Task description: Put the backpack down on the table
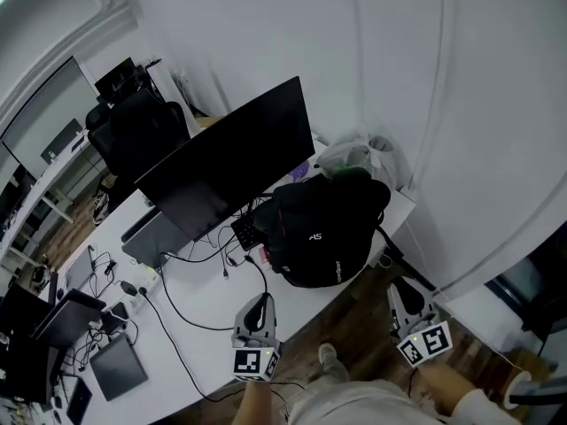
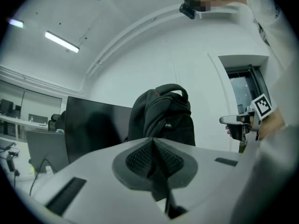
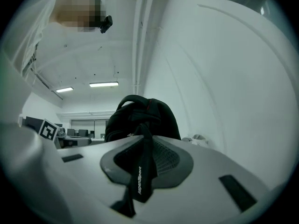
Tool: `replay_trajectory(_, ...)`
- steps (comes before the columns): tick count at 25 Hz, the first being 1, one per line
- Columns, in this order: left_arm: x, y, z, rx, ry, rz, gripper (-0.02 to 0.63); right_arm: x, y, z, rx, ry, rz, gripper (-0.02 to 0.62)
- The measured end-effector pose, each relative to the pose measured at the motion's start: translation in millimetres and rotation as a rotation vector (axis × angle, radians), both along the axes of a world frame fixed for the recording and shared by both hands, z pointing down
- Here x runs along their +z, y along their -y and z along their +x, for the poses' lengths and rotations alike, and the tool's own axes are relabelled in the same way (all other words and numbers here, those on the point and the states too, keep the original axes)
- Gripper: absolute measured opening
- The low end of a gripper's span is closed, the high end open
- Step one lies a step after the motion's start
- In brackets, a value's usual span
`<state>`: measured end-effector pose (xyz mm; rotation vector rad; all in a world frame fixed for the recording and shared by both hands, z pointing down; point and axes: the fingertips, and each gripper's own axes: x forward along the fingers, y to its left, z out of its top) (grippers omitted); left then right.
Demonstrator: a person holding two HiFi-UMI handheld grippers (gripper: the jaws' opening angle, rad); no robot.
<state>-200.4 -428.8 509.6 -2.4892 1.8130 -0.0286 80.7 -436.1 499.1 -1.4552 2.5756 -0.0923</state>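
A black backpack [image 1: 328, 228] stands upright on the right end of the white table [image 1: 213, 304], its top handle up in the left gripper view [image 2: 163, 118] and the right gripper view [image 3: 140, 118]. My left gripper [image 1: 260, 304] is at the table's near edge, pulled back from the pack. Its jaws are shut [image 2: 154, 146] with a thin black strap pinched edge-on between the pads. My right gripper [image 1: 403, 292] is off the table's right corner, shut [image 3: 145, 143] on a printed black backpack strap that hangs down out of the jaws.
A large dark monitor [image 1: 230, 162] stands just left of the backpack, with a keyboard [image 1: 246, 228] and loose cables under it. A white plastic bag [image 1: 359, 156] lies behind the pack by the wall. Office chairs [image 1: 133, 131] and more desks stand at far left.
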Motion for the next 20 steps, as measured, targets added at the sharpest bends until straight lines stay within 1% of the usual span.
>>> replay_trajectory(4,10,-49,12,-0.026,-0.012,-0.009,0.008,8,-48,27,0.004,-0.003,-0.025,0.035)
replay_trajectory(7,10,-89,20,-0.059,-0.043,-0.024,0.008,14,-88,47,0.011,-0.008,-0.047,0.029)
replay_trajectory(9,10,-116,26,-0.064,-0.049,-0.019,0.008,19,-113,56,0.004,-0.017,-0.054,0.026)
replay_trajectory(15,2,-191,44,-0.085,-0.057,-0.029,0.008,27,-183,76,-0.025,-0.015,-0.079,0.025)
replay_trajectory(20,-5,-228,59,-0.072,-0.063,-0.003,0.008,25,-222,79,-0.044,0.012,-0.090,0.025)
